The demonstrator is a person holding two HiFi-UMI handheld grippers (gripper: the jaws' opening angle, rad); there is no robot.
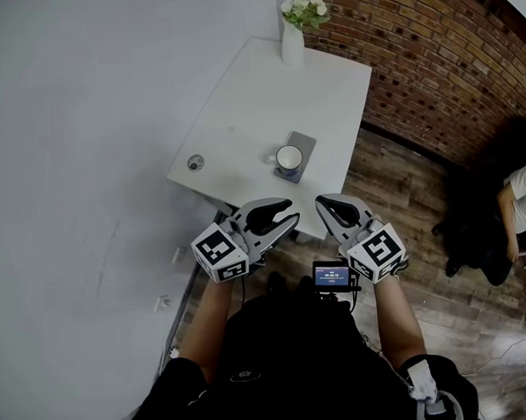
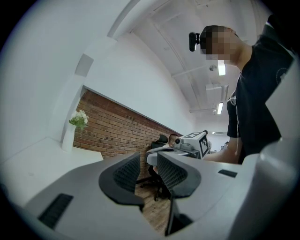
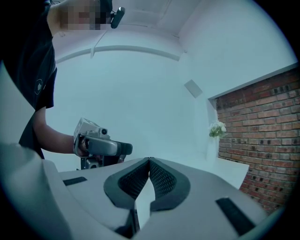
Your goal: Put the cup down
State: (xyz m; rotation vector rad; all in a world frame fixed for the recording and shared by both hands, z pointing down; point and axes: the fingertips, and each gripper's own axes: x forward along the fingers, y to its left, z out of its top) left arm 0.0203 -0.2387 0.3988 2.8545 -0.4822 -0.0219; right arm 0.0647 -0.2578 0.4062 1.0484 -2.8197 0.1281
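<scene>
White fills most of the scene: a white table [image 1: 242, 119] set against a white wall, with a red brick wall [image 1: 430, 58] and a wood floor [image 1: 392, 182] to the right. The person stands at the table's near corner with both forearms bare and stretched forward. The left forearm [image 1: 211, 316] and the right forearm [image 1: 396, 316] run side by side, and each hand holds its tool roughly level, just short of the table edge. The tips of the two tools angle in towards each other. There are two grippers, one cup, one grey mat, one vase and one small round thing [image 1: 195, 162] near the table's left edge. The cup [image 1: 289, 157] is white and stands upright on the grey mat [image 1: 305, 146] near the front of the table, apart from both tools, with its handle turned left. The vase [image 1: 292, 42] holds white flowers [image 1: 305, 7] at the far corner. The left gripper [image 1: 289, 212] has its jaws a little apart, and its own view [image 2: 149, 157] shows only the floor and a far chair through the gap, so it holds nothing. The right gripper [image 1: 319, 202] has its jaws pressed together at the tips [image 3: 149, 161] with nothing caught between them. A small screen [image 1: 332, 274] sits at the person's chest. Another person [image 1: 519, 202] sits at the right edge.
</scene>
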